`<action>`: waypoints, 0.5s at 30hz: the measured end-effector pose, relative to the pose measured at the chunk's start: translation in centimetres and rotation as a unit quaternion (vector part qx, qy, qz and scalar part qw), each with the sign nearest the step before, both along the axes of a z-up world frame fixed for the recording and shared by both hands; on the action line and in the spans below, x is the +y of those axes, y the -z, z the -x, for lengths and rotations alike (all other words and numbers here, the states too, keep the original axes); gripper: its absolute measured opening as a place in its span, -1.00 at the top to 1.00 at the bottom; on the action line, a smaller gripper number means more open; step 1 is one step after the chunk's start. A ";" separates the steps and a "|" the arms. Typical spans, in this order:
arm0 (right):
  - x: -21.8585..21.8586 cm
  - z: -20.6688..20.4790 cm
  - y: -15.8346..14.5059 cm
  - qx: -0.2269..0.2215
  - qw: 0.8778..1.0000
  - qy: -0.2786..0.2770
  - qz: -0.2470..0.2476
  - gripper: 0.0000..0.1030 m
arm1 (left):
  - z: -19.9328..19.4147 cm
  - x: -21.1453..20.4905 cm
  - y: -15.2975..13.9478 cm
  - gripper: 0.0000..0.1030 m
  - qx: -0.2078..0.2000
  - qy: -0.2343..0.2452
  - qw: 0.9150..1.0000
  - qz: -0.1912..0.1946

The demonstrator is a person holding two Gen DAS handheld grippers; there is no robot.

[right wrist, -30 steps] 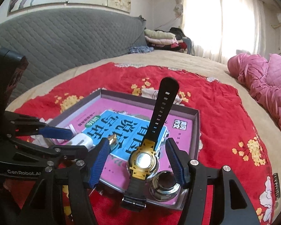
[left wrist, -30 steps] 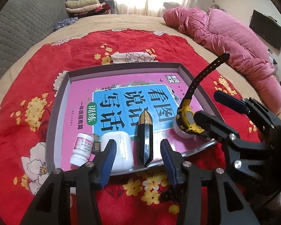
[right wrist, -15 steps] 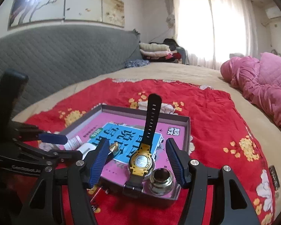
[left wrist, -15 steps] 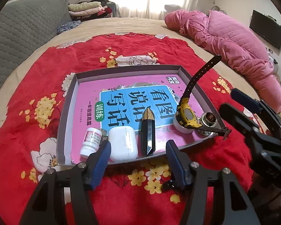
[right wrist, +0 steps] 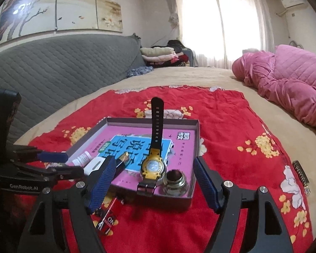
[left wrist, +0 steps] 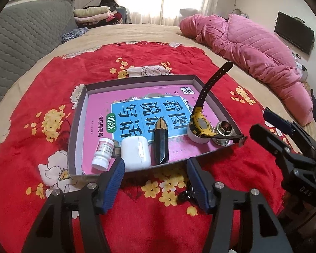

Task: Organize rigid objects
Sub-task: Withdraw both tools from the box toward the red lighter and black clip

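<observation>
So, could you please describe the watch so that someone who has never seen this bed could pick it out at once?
On the red floral blanket lies a shallow grey tray lined with a pink book. The watch sits at the tray's right end in the left wrist view, propped on a white round container beside a metal fitting. Only it has a yellow case and a black strap sticking upward.

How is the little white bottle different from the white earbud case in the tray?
The white bottle is a round tube with a printed label and a cap; the earbud case is a plain, smooth, rounded block. The bottle looks slimmer, the case wider. Both are white, lie side by side on the pink book near the tray's front edge.
</observation>
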State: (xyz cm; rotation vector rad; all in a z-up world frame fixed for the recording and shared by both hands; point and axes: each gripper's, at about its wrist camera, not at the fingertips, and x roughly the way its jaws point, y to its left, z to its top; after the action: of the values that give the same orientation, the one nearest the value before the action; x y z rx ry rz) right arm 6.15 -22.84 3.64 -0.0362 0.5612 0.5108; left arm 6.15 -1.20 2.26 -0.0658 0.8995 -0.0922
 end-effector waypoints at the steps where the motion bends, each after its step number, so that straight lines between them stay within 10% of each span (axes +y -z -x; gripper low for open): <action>1: 0.1 0.1 0.1 0.000 1.000 -0.002 0.004 -0.49 | 0.1 0.1 0.0 -0.18 0.000 0.000 1.000 0.001; 15: 1.6 2.6 0.3 0.003 0.999 -0.023 0.042 -0.49 | 1.2 1.0 -0.3 -0.18 -0.001 -0.006 1.000 0.009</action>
State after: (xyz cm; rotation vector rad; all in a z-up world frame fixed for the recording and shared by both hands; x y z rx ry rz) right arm 3.55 -21.22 3.33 -0.1285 0.5885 0.5315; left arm 4.91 -0.19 2.55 -0.0882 0.8970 -0.0890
